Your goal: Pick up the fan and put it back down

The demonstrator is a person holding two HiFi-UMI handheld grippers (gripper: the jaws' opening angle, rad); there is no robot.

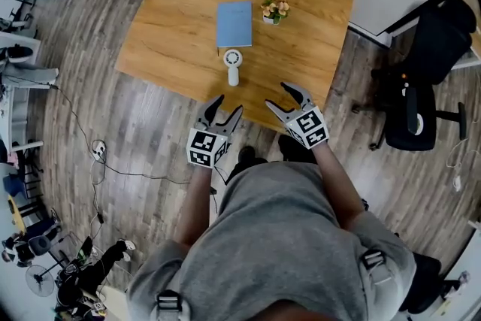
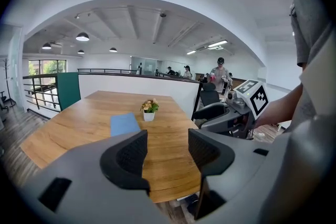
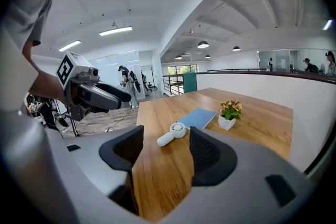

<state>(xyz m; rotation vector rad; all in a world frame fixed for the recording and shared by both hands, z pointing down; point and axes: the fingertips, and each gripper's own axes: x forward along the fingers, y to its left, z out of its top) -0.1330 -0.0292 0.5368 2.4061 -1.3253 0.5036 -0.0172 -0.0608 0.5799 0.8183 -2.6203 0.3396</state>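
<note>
The white handheld fan (image 1: 233, 66) lies flat on the counter (image 1: 165, 49), just ahead of both pairs of fingers, with its handle pointing back at them. The left gripper (image 1: 230, 103) is nearer and almost in line with the handle. The right gripper (image 1: 276, 95) stands off to the right. Both have their fingers spread apart and hold nothing.

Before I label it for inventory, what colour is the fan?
White; the fan shows best in the head view.

table (image 1: 308, 4) cut off at top, distant people (image 2: 219, 72) tiny
</note>
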